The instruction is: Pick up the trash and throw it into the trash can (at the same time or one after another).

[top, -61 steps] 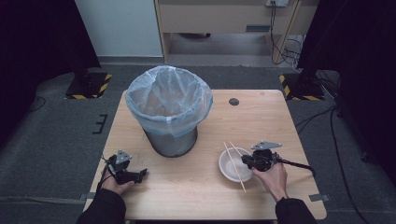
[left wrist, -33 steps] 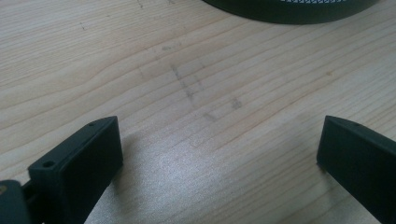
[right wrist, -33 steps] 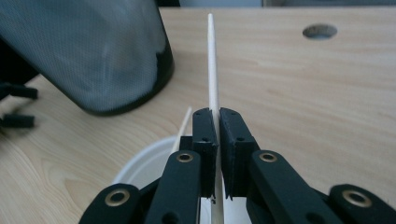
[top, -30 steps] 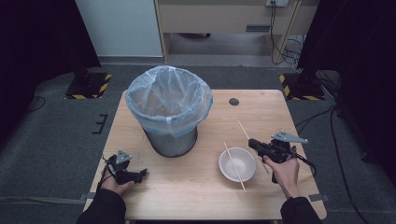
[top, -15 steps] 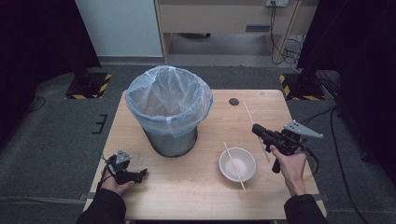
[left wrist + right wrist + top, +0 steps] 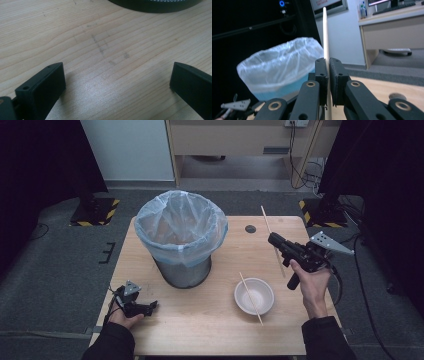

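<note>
Wooden table (image 6: 210, 330): right claw (image 6: 273, 239) pinches a chopstick (image 6: 266, 223) aloft.

A light wooden table (image 6: 165, 330) stands on grey carpet floor (image 6: 55, 270). Black curtains (image 6: 35, 165) hang on both sides. Behind it are a white wall (image 6: 130, 150) and a wooden desk (image 6: 235, 137) with cables (image 6: 300, 165).

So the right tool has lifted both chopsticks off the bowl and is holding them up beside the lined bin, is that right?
Not quite. The right tool holds one chopstick, pinched between its shut jaws, as the right gripper view shows. The high view shows the other chopstick lying across the bowl. The rest stands: the held one is raised beside the lined bin.
</note>
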Demonstrator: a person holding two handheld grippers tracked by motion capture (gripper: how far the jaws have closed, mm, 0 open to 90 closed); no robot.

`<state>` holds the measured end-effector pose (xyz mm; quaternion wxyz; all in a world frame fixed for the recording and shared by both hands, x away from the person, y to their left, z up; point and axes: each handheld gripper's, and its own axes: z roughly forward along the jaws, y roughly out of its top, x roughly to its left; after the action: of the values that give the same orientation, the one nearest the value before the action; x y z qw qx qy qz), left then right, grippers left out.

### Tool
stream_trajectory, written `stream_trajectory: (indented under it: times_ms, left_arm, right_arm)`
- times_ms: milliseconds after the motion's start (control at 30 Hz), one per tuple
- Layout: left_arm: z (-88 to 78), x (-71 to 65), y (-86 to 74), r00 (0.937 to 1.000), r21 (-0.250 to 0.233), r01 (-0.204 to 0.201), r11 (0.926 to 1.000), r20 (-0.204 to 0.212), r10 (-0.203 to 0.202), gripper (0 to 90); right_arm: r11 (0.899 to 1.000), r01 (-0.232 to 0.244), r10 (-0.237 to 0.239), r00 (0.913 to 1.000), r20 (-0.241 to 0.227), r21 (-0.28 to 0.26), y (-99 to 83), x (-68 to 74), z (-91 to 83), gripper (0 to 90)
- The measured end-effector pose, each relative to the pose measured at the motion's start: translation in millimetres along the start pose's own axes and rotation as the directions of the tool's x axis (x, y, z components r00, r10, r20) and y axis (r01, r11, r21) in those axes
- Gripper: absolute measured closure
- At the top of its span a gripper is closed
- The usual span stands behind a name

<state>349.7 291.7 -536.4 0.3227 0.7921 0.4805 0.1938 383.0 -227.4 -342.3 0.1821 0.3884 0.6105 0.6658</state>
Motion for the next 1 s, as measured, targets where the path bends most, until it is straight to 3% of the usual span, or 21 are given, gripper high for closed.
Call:
stream_trajectory:
  times_ms: [367, 1000]
  left_arm:
    - [0.1, 0.1, 0.1, 1.0, 0.0, -0.001, 1.0, 0.001, 0.001, 0.0]
    - [0.3, 0.2, 0.3, 1.0, 0.001, -0.001, 1.0, 0.002, 0.001, 0.0]
  right_arm:
    - [0.998, 0.026, -0.027, 0.9993, -0.024, -0.052, 29.9, 14.7, 14.6, 85.7]
    - [0.994, 0.058, -0.065, 0.9951, -0.075, -0.094, 63.8, 46.7, 52.2, 85.8]
